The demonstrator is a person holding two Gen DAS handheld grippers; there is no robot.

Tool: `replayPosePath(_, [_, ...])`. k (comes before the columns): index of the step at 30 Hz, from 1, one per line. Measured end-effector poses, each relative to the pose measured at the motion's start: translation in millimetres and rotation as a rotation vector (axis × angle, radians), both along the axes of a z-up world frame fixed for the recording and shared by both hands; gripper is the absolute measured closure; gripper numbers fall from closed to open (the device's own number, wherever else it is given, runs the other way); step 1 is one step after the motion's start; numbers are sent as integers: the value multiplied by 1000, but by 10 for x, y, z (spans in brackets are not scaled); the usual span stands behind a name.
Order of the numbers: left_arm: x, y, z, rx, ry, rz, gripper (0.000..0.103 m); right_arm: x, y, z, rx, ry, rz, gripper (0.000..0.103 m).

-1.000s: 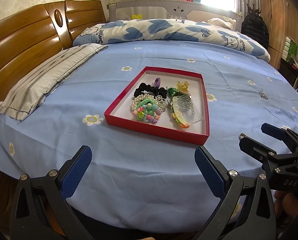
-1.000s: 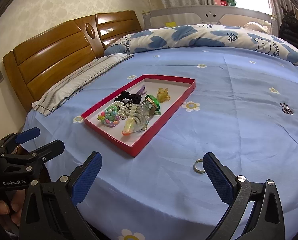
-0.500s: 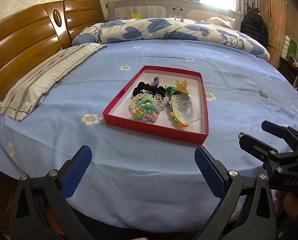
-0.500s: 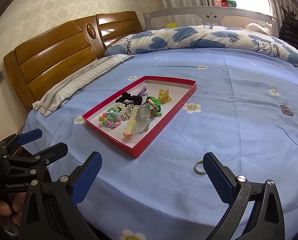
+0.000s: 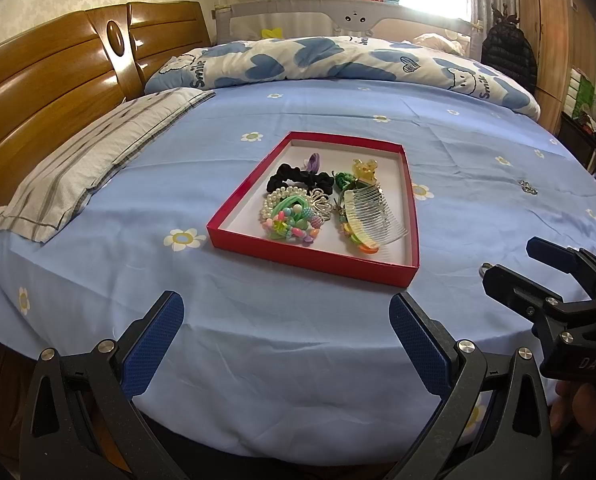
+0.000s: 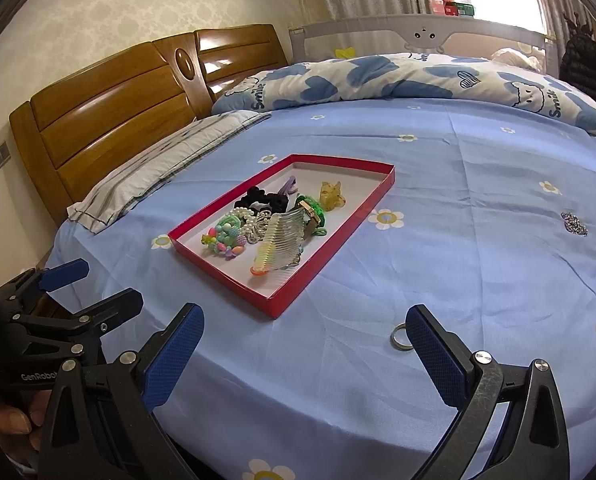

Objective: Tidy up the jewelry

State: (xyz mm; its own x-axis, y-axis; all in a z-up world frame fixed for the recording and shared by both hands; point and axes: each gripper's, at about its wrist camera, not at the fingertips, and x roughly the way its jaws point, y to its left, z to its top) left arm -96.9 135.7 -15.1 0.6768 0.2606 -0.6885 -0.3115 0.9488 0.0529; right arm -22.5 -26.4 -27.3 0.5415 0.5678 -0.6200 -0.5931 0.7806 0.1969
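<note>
Left gripper [image 5: 286, 336] and right gripper [image 6: 303, 354] are hovering wide open, gripping nothing; ring [image 6: 401, 337] is lying beside red tray [image 6: 286, 300].

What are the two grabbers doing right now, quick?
Left gripper: open, holding nothing.
Right gripper: open, holding nothing; a ring lies on the bedsheet beside its finger.

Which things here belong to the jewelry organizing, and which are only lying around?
For the job:
red tray
hair comb
pearl bracelet
ring on the sheet
sparkly piece on the sheet

Only lying around:
striped pillow
blue-heart duvet
headboard
</note>
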Motion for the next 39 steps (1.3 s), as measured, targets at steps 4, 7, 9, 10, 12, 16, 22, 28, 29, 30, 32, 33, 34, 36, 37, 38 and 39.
replayPosePath(4, [-3, 11, -2, -4, 2, -2, 0, -1, 0, -1, 0, 0, 0, 1])
replayPosePath(7, [-4, 12, -6, -6, 3, -2, 0, -3, 2, 2, 0, 0, 0, 1])
replayPosePath(9, [-1, 13, -8, -6, 4, -4, 0, -3, 1, -1, 0, 0, 0, 1])
replayPosePath(10, [-1, 12, -7, -6, 4, -4, 0, -4, 2, 3, 0, 0, 0, 1])
replayPosePath(12, [0, 12, -8, -7, 4, -4, 0, -3, 1, -1, 0, 0, 0, 1])
replayPosePath(16, [1, 11, -9, -7, 5, -4, 0, -4, 1, -1, 0, 0, 0, 1])
replayPosePath(22, [8, 13, -10, -9, 7, -3, 0, -6, 3, 0, -1, 0, 0, 1])
replayPosePath(28, [10, 16, -14, -11, 8, -4, 0, -6, 2, 12, -1, 1, 2, 1])
replayPosePath(29, [10, 15, -13, -11, 8, -4, 0, -5, 1, 16, 0, 2, 2, 1])
replayPosePath(30, [11, 19, -14, -12, 8, -4, 0, -7, 2, 13, 0, 1, 2, 1])
replayPosePath(32, [11, 21, -14, -12, 7, -5, 0, -6, 2, 13, -1, 1, 2, 1])
replayPosePath(33, [13, 21, -19, -13, 7, -5, 0, -6, 2, 15, 0, 1, 2, 1])
replayPosePath(34, [15, 21, -20, -13, 7, -5, 0, -6, 2, 14, 0, 0, 2, 1])
replayPosePath(36, [24, 29, -29, -15, 9, -6, 0, -4, 1, 13, -1, 0, 3, 1])
replayPosePath(37, [26, 28, -32, -15, 9, -7, 0, -4, 1, 13, -1, 1, 2, 1])
replayPosePath(38, [28, 27, -33, -15, 8, -7, 0, -2, 2, 15, -1, 2, 3, 1])
replayPosePath(39, [29, 29, -35, -16, 8, -7, 0, -5, 2, 15, -1, 2, 3, 1])
